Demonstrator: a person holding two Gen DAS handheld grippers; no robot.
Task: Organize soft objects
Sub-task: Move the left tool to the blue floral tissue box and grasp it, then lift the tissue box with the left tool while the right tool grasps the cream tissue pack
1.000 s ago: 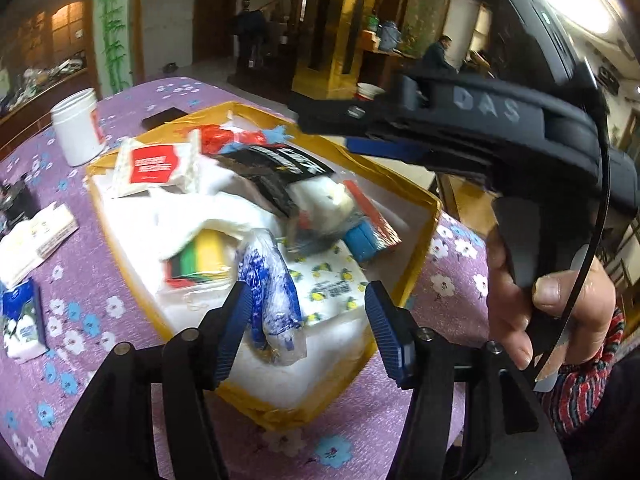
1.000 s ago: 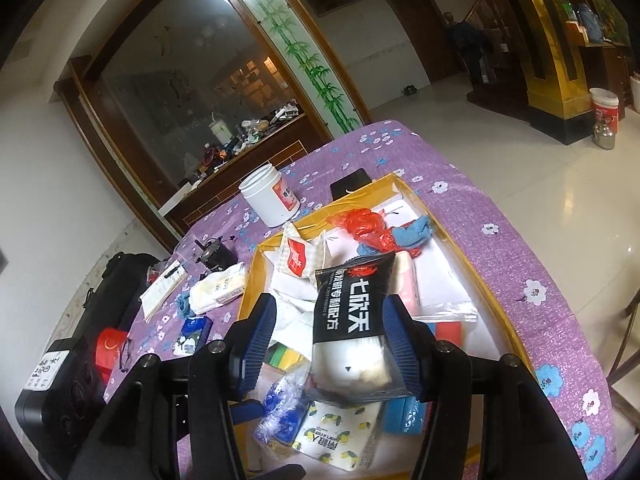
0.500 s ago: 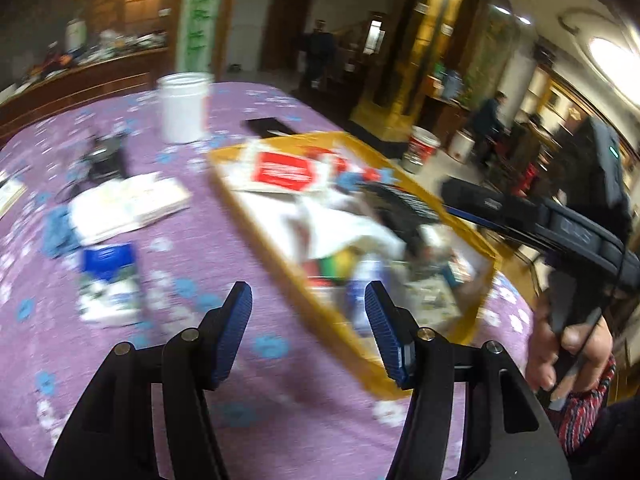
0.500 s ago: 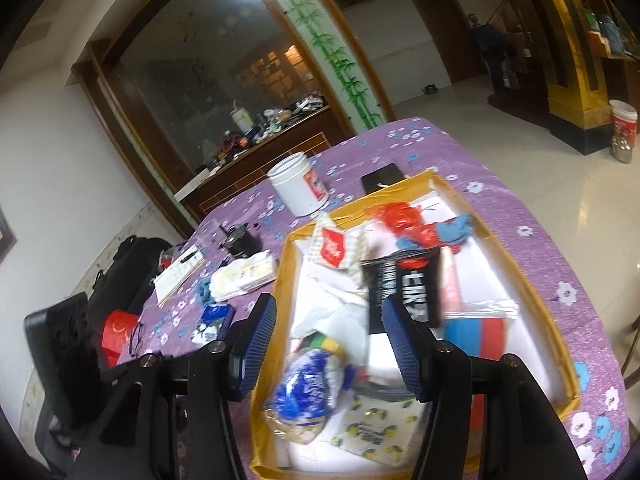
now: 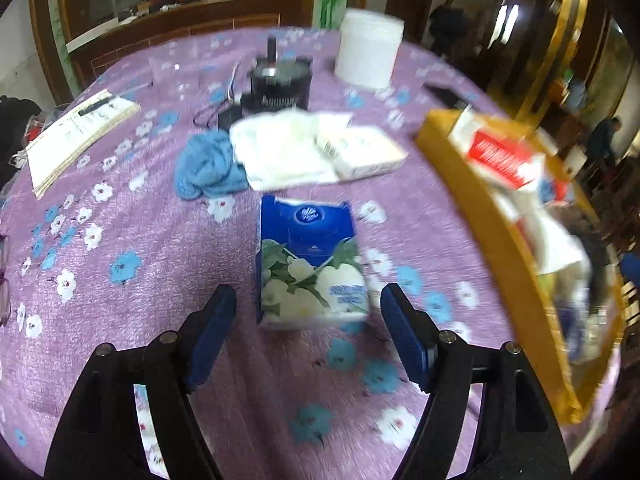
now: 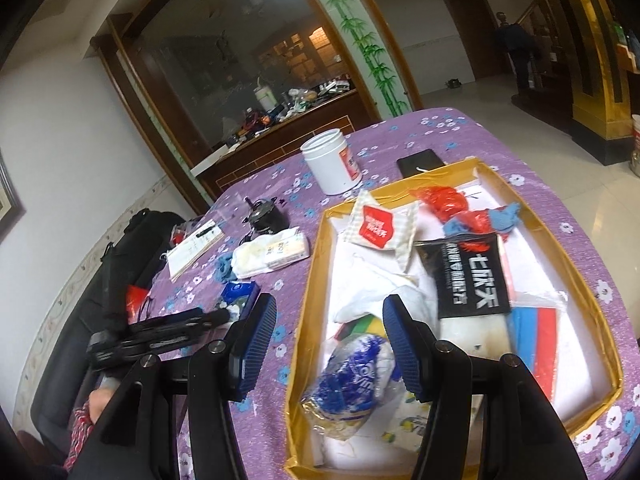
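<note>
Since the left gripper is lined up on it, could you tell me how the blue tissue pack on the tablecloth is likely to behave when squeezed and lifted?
The blue tissue pack looks soft, so it will probably dent between the left gripper fingers. Its glossy wrapper may slip. It lies flat, so rolling seems unlikely.

White plastic jar [image 6: 333,166], black phone [image 6: 420,161], notebook with pen [image 5: 78,136], purple flowered tablecloth [image 5: 140,320]

black packet [image 6: 472,276] in the yellow box [image 6: 316,288]: large white Chinese characters 七欣天 under a red emblem, smaller line beside them too small to read | red-labelled sachet [image 6: 378,226]: white print, illegible | blue tissue pack [image 5: 310,260]: round white logo and blue text, blurred | white jar [image 6: 332,166]: red label, unreadable
</note>
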